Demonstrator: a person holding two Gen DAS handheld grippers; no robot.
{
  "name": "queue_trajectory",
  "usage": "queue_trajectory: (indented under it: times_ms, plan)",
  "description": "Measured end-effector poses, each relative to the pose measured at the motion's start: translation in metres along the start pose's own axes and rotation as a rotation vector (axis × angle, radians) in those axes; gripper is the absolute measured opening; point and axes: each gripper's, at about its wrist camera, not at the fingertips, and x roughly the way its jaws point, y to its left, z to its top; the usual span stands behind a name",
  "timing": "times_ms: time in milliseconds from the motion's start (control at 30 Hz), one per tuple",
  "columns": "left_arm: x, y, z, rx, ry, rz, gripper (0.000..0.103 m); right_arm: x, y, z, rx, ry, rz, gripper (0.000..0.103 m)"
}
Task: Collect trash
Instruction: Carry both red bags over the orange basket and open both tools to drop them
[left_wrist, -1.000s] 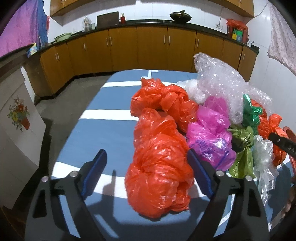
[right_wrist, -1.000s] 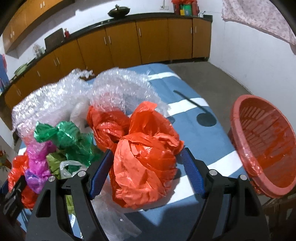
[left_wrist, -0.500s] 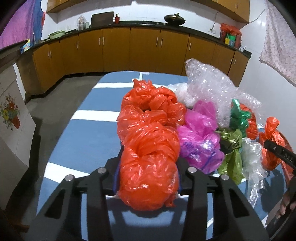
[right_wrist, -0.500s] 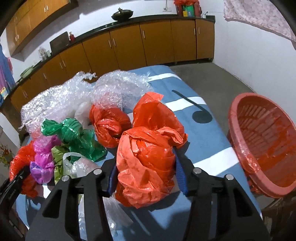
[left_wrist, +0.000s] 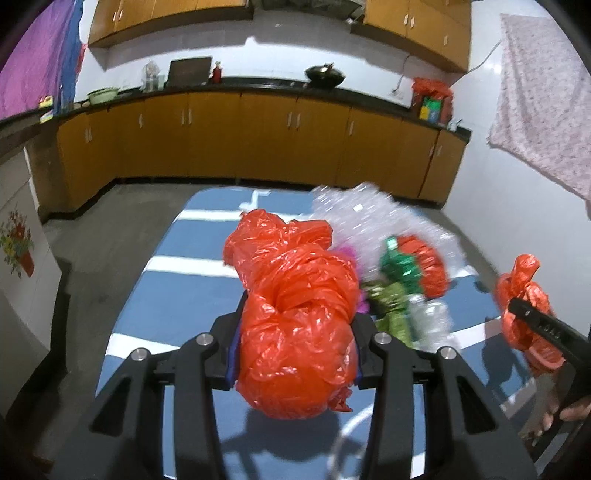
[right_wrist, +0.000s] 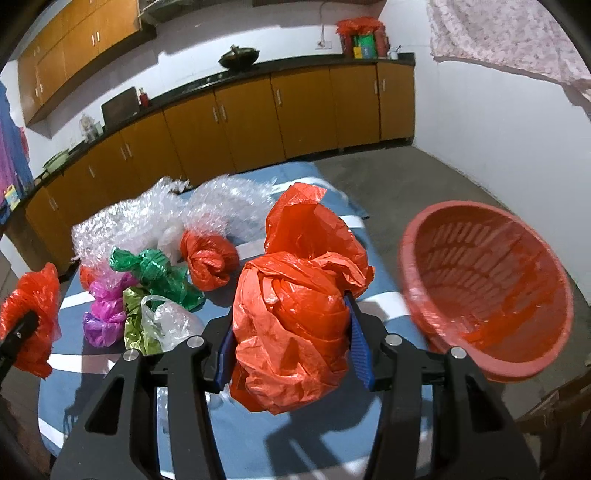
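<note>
My left gripper (left_wrist: 295, 343) is shut on a crumpled orange plastic bag (left_wrist: 295, 325), lifted off the blue striped table (left_wrist: 177, 291). My right gripper (right_wrist: 291, 343) is shut on another orange plastic bag (right_wrist: 295, 310), also held above the table (right_wrist: 325, 435). Each gripper shows at the other view's edge with its bag: the right-hand bag (left_wrist: 522, 295), the left-hand bag (right_wrist: 33, 314). A red plastic basket (right_wrist: 484, 291) stands tilted just off the table's right side. Left on the table are bubble wrap (right_wrist: 155, 218), a small orange bag (right_wrist: 210, 262), and green (right_wrist: 159, 273), pink (right_wrist: 105, 310), olive and clear bags.
Orange kitchen cabinets (left_wrist: 258, 140) with a dark counter run along the far wall. Grey floor (right_wrist: 406, 184) surrounds the table. A patterned cloth (left_wrist: 543, 96) hangs at the right wall. A white cupboard (left_wrist: 22, 266) with a flower print stands at the left.
Both grippers closed on their orange bags and lifted them off the table. The views rose and tilted up, so more of the cabinets and wall shows.
</note>
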Motion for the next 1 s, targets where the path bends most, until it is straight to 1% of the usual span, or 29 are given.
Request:
queue_trajectory:
  times_ms: [233, 300, 467, 600, 700, 800, 933, 1000]
  plan:
    - [-0.038, -0.035, 0.011, 0.031, -0.052, -0.110, 0.042, -0.043, -0.023, 0.005, 0.033, -0.057, -0.053, 0.051]
    - [-0.047, -0.050, 0.013, 0.050, -0.059, -0.153, 0.042, -0.056, -0.030, 0.006, 0.049, -0.073, -0.070, 0.051]
    - [-0.059, -0.101, 0.019, 0.133, -0.070, -0.254, 0.042, -0.084, -0.063, 0.007, 0.090, -0.107, -0.128, 0.051]
    - [-0.062, -0.156, 0.023, 0.190, -0.075, -0.349, 0.042, -0.097, -0.094, 0.008, 0.113, -0.120, -0.187, 0.051]
    - [-0.058, -0.199, 0.023, 0.210, -0.067, -0.412, 0.043, -0.105, -0.119, 0.014, 0.140, -0.131, -0.210, 0.051]
    - [-0.044, -0.242, 0.022, 0.232, -0.044, -0.462, 0.043, -0.108, -0.142, 0.022, 0.147, -0.138, -0.216, 0.051]
    - [-0.010, -0.303, 0.023, 0.274, -0.002, -0.509, 0.043, -0.102, -0.173, 0.035, 0.130, -0.135, -0.231, 0.052]
    - [0.007, -0.322, 0.023, 0.298, 0.016, -0.524, 0.043, -0.096, -0.187, 0.039, 0.137, -0.131, -0.224, 0.051]
